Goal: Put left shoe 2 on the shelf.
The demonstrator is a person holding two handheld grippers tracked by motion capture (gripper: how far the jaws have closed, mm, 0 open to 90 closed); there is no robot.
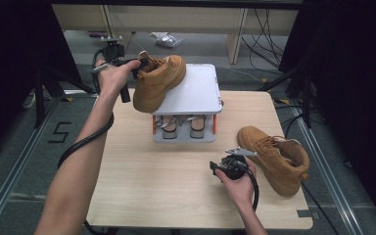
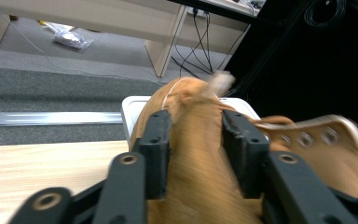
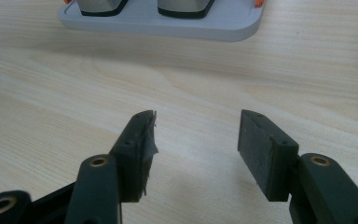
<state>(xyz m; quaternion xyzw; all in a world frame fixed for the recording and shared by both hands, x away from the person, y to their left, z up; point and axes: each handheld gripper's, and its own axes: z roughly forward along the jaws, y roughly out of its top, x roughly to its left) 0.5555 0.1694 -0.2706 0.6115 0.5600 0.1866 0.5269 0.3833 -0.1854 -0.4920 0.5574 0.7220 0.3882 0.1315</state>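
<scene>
Straddling a tan boot (image 1: 157, 82) tilted on the grey rack's (image 1: 196, 90) top, the left gripper's (image 2: 193, 140) jaws stand parted around its heel; whether the pads press is unclear. The right gripper (image 3: 193, 149) gapes empty over the table (image 1: 166, 181), beside the second boot (image 1: 274, 156).

surface: wooden table (image 1: 142, 186) | on it: grey two-tier rack (image 1: 188, 134); tan boot (image 1: 274, 156) on its side, right

Left claw (image 1: 138, 66) held raised with jaws parted; right claw (image 3: 193, 154) low, jaws spread wide.
</scene>
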